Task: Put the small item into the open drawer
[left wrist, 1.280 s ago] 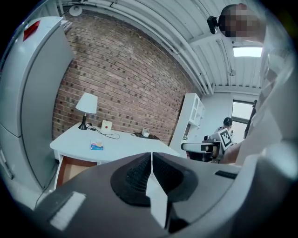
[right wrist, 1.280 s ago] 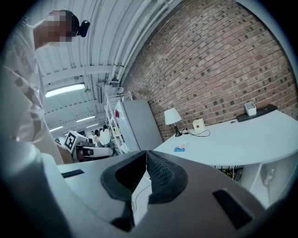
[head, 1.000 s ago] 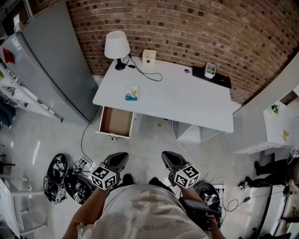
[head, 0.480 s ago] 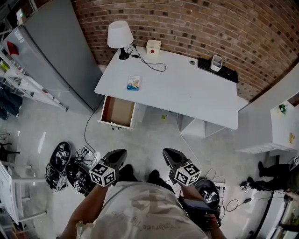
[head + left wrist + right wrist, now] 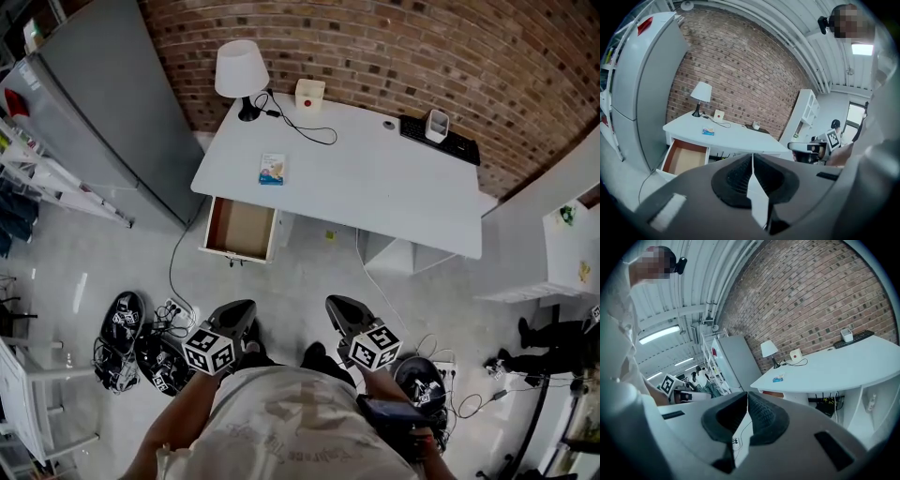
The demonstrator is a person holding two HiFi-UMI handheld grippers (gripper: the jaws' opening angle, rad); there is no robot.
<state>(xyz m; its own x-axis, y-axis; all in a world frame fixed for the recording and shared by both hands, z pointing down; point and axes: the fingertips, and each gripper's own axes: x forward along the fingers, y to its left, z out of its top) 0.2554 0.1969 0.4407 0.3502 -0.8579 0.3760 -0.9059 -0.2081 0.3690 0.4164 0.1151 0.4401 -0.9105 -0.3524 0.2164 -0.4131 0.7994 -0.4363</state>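
Note:
The small item, a blue and white packet (image 5: 272,169), lies on the white desk (image 5: 375,187) near its left end. It also shows in both gripper views (image 5: 708,131) (image 5: 777,378). Below that end, the open drawer (image 5: 241,229) (image 5: 684,157) has a bare brown bottom. My left gripper (image 5: 246,307) (image 5: 752,157) and right gripper (image 5: 335,305) (image 5: 747,394) are held close to my body over the floor, well short of the desk. Both are shut and hold nothing.
On the desk's far edge stand a white lamp (image 5: 236,70), a white box with a red button (image 5: 309,94), a keyboard (image 5: 441,141) and a white holder (image 5: 436,125). A grey cabinet (image 5: 103,112) stands to the left. Cables and black gear (image 5: 131,337) litter the floor at left.
The desk has drifted a little to the right in the head view. Both grippers stay shut in front of my body, with hardly any visible shift.

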